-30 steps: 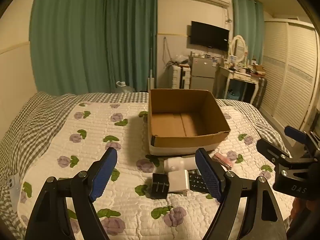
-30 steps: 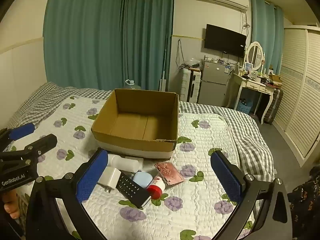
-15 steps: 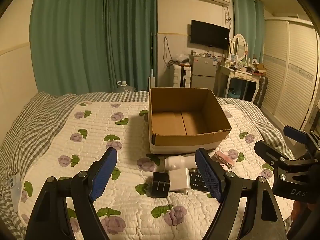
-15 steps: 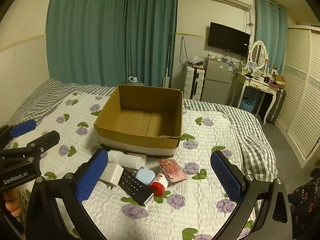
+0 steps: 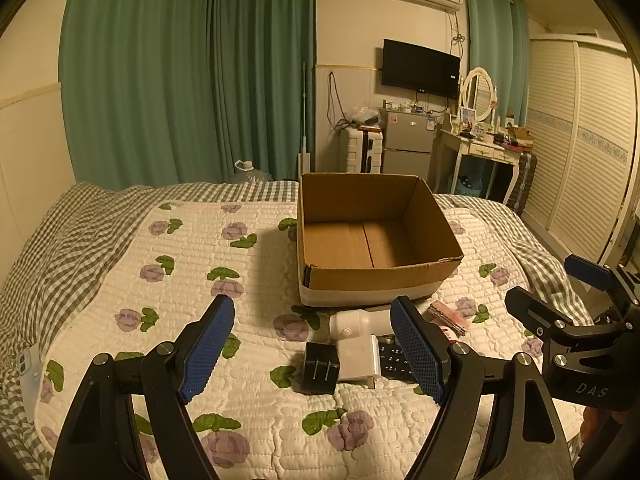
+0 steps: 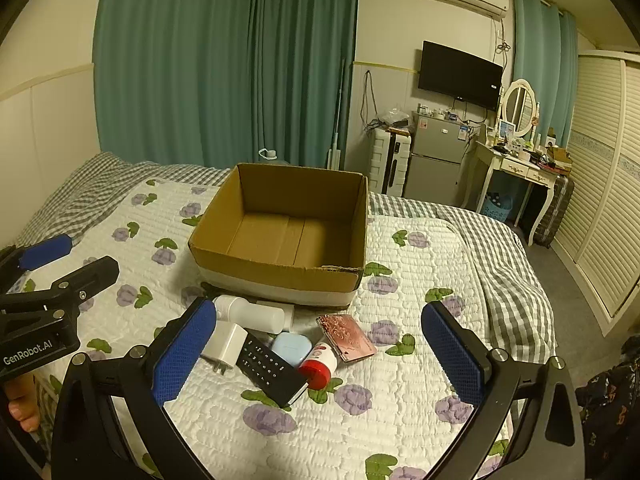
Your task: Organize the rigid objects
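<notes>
An empty cardboard box (image 5: 376, 276) (image 6: 280, 272) stands on the quilted bed. Just in front of it lies a small pile: a white bottle (image 6: 250, 312) (image 5: 360, 322), a white charger (image 6: 224, 342) (image 5: 358, 362), a black plug cube (image 5: 320, 368), a black remote (image 6: 272, 372), a pale blue case (image 6: 292, 347), a red-capped bottle (image 6: 320, 364) and a pink glittery card (image 6: 346, 337). My left gripper (image 5: 312, 356) hangs open above the pile's left side. My right gripper (image 6: 320, 352) is open too, its wide jaws framing the pile, holding nothing.
The flowered quilt (image 5: 180, 280) lies over a checked bedspread (image 6: 500, 256). A phone (image 5: 28, 364) rests at the bed's left edge. Beyond the bed stand green curtains, a small fridge (image 6: 436, 164), a dressing table (image 6: 520, 168) and louvred wardrobe doors at the right.
Both grippers have risen or tilted slightly, so the box and pile sit a little lower in view. Both stay open and nothing on the bed has moved.
</notes>
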`<move>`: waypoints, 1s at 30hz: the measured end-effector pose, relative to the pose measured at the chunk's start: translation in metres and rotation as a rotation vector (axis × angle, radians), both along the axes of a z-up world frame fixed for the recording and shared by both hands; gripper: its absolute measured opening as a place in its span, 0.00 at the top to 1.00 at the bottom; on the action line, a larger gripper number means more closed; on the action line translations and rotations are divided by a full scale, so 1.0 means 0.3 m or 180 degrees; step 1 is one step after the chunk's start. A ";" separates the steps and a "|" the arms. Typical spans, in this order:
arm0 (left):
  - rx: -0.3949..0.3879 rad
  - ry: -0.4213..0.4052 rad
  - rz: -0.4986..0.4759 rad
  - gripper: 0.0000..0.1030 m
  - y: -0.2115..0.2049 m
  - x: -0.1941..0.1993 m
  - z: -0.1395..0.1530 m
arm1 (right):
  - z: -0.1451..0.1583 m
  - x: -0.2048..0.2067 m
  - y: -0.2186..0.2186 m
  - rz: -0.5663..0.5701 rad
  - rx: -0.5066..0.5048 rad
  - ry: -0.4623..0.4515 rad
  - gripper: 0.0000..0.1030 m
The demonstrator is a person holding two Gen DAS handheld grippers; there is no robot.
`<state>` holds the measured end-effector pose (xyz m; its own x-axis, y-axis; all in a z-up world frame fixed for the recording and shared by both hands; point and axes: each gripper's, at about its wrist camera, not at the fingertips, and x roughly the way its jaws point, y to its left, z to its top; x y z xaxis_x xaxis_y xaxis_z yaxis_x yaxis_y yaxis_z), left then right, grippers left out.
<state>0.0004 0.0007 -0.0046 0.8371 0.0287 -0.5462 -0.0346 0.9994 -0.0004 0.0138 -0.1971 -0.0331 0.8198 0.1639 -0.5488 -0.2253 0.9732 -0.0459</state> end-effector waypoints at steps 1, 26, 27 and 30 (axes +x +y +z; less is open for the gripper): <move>0.0004 -0.0001 0.0002 0.19 0.000 0.000 0.000 | 0.001 -0.001 0.000 0.0001 -0.0001 0.0001 0.00; -0.0011 0.0018 0.0017 0.19 0.011 0.005 0.002 | 0.000 0.002 0.002 0.0002 -0.0007 0.0005 0.00; -0.0007 0.0017 0.0019 0.19 0.011 0.005 0.002 | -0.001 0.002 0.003 0.0003 -0.0008 0.0006 0.00; -0.0009 0.0023 0.0017 0.19 0.012 0.005 0.002 | -0.002 0.002 0.002 0.0001 -0.0009 0.0012 0.00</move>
<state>0.0019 0.0043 -0.0041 0.8330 0.0316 -0.5523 -0.0399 0.9992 -0.0030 0.0143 -0.1964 -0.0336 0.8176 0.1627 -0.5523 -0.2259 0.9730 -0.0478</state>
